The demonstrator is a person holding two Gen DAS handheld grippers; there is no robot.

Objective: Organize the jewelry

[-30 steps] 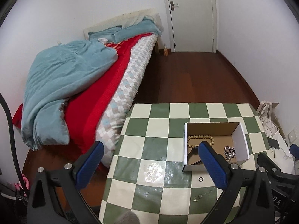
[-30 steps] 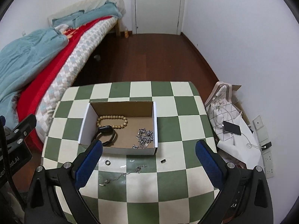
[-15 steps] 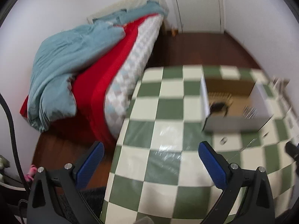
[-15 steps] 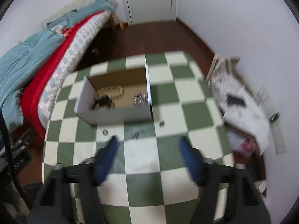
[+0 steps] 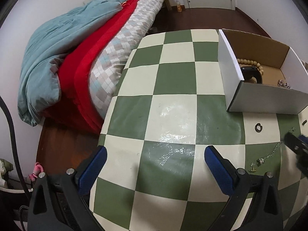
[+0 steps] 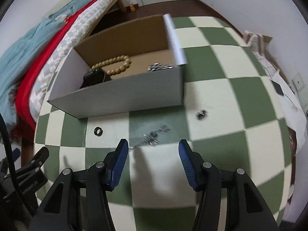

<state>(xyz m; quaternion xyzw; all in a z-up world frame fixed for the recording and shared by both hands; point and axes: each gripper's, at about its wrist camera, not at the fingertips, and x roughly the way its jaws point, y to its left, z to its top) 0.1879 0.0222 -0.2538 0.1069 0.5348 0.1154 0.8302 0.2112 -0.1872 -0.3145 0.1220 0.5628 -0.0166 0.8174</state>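
Observation:
An open cardboard box (image 6: 123,100) stands on the checkered table (image 6: 231,88). It holds a wooden bead bracelet (image 6: 113,64), a black watch (image 6: 95,78) and a silver chain pile (image 6: 160,67). In front of the box lie a dark ring (image 6: 98,131), a silver chain (image 6: 152,135) and a small dark earring (image 6: 201,114). My right gripper (image 6: 153,150) is open and empty, low over the table just short of the chain. My left gripper (image 5: 154,159) is open and empty over the table's left part. The box (image 5: 231,73), ring (image 5: 259,128) and chain (image 5: 269,154) show in the left wrist view.
A bed with a teal quilt (image 5: 57,44) and red blanket (image 5: 92,53) stands left of the table. The right gripper (image 5: 296,148) shows at the left wrist view's right edge. Papers and a phone (image 6: 277,88) lie on the floor to the right. A door is at the back.
Both grippers have come down and forward toward the table. The right gripper's fingers have narrowed and now sit just before the silver chain.

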